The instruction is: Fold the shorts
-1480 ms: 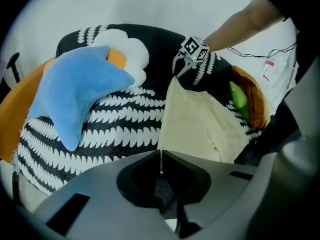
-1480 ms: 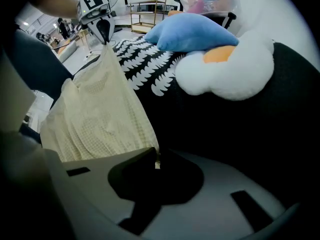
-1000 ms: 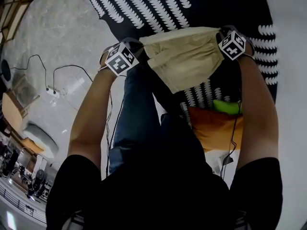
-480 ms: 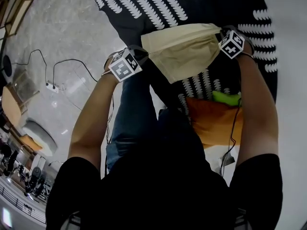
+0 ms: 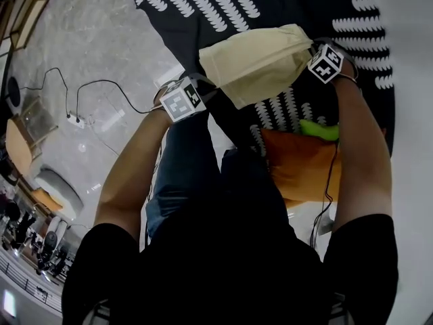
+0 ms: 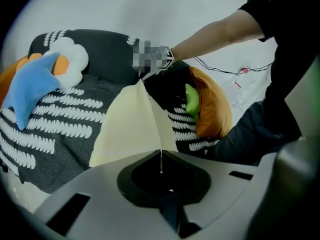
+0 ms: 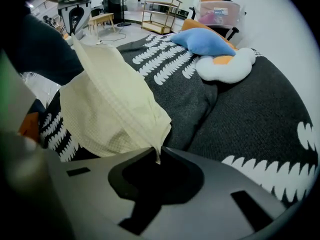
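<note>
The cream shorts (image 5: pixel 257 63) hang in the air above the black patterned bedspread (image 5: pixel 223 5), stretched between both grippers. My left gripper (image 5: pixel 207 84) is shut on a thin edge of the shorts at their left end; in the left gripper view the cloth (image 6: pixel 135 129) runs as a taut fold straight into the closed jaws (image 6: pixel 161 170). My right gripper (image 5: pixel 309 47) is shut on the other end. In the right gripper view the shorts (image 7: pixel 110 109) bunch into its jaws (image 7: pixel 155 155) and drape down to the left.
An orange cushion (image 5: pixel 304 168) with a green thing (image 5: pixel 319 131) on it lies by the person's right leg. A blue star pillow (image 7: pixel 205 39) and a white flower pillow (image 7: pixel 225 66) sit farther up the bed. A cable and power strip (image 5: pixel 74 120) lie on the floor at left.
The left gripper has drawn back toward the person and slightly right, still holding the shorts. The shorts now slant, with their left end nearer. The right gripper has barely shifted in the view.
</note>
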